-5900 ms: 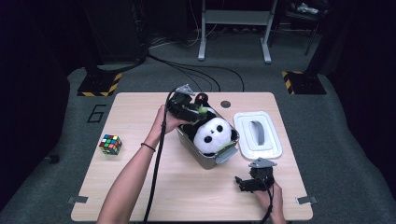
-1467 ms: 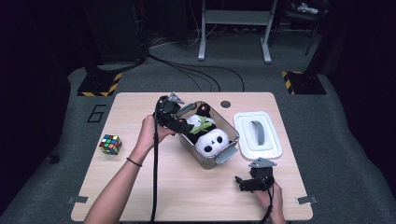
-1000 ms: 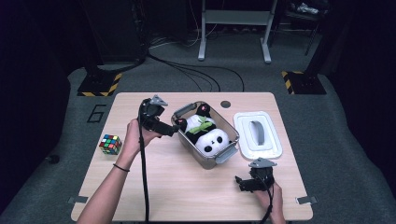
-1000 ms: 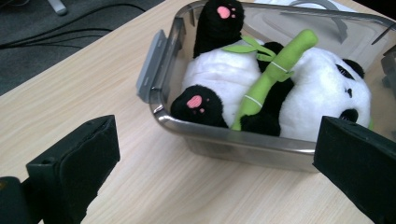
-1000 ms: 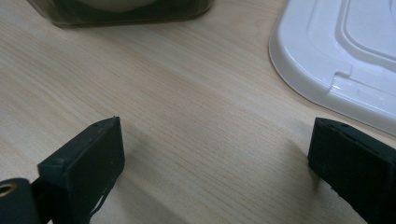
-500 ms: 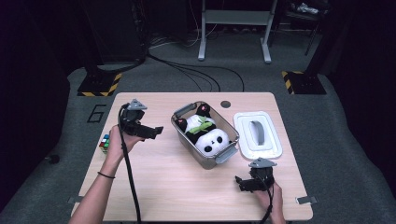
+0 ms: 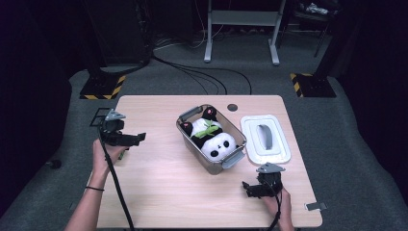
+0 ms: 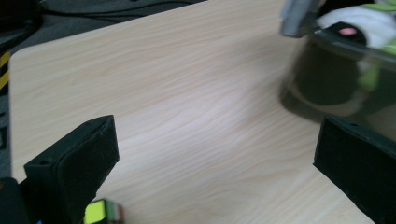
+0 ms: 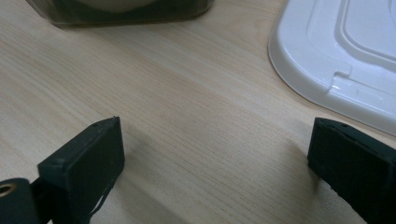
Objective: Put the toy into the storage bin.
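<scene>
Left gripper [image 7: 139, 138] sits over the tabletop's [image 7: 159, 192] left edge, in my left hand [image 7: 107, 153], fingers [image 8: 77, 163] spread wide with nothing between them, just bare wood. The cube [image 8: 103, 212] peeks out right beside the near finger at the bottom of the left gripper view, touching neither that I can tell; only a green-yellow corner shows, so I can't read more of it. The fingers point toward the bin [image 7: 225, 161], which is well apart from them at the tabletop's middle.

Bin is clear, grey handles at both ends, sitting diagonally. Panda plush [image 7: 211, 137] lies inside it, white belly up, green leaf on its chest.

White lid [image 7: 266, 139] lies flat just right of the bin, apart from it.

Right gripper [image 7: 248, 188] is low at the front right of the tabletop, in my right hand [image 7: 276, 202], fingers [image 9: 84, 161] wide too, empty. In the right gripper view the bin's corner sits ahead on one side, the lid's edge on the other, both clear of the fingers.
</scene>
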{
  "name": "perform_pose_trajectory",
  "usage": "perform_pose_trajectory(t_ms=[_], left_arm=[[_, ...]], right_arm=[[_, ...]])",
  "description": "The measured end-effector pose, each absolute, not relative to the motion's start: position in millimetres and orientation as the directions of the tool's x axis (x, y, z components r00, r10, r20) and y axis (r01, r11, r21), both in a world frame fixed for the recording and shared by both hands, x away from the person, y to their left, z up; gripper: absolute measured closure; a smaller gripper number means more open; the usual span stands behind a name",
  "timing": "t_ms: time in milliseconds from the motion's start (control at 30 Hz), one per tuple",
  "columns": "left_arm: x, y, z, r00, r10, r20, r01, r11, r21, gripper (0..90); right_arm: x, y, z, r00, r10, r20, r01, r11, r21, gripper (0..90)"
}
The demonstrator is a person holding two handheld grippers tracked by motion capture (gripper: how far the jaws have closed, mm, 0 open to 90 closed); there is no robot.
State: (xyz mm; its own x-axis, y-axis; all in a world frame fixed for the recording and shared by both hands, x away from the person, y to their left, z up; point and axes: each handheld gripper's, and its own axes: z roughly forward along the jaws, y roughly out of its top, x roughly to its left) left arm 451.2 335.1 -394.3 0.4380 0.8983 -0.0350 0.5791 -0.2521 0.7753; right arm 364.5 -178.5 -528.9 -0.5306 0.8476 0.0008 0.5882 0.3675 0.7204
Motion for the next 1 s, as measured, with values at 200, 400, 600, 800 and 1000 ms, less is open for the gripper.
perform_pose_trajectory(t_ms=[200,400,600,800,1000], left_arm=[[453,363,-417,0.346,0.936,-0.064,0.606,-0.171,0.777,0.0],[453,384,-440,0.267,0.961,-0.068,0.620,-0.117,0.776,0.0],[454,401,-462,0.207,0.977,-0.048,0.644,-0.099,0.759,0.0],[457,408,-477,0.179,0.983,-0.045,0.662,-0.087,0.744,0.0],[460,412,-490,0.163,0.985,-0.063,0.683,-0.066,0.727,2.6]], right_arm=[[364,-178,-529,-0.530,0.848,0.001,0.588,0.367,0.721,2.9],[365,-179,-529,-0.531,0.848,0.000,0.588,0.368,0.721,2.9],[365,-178,-529,-0.530,0.848,0.001,0.588,0.367,0.720,2.9],[365,-178,-529,-0.530,0.848,-0.001,0.587,0.367,0.721,2.9],[364,-178,-529,-0.529,0.849,0.001,0.589,0.367,0.720,2.9]])
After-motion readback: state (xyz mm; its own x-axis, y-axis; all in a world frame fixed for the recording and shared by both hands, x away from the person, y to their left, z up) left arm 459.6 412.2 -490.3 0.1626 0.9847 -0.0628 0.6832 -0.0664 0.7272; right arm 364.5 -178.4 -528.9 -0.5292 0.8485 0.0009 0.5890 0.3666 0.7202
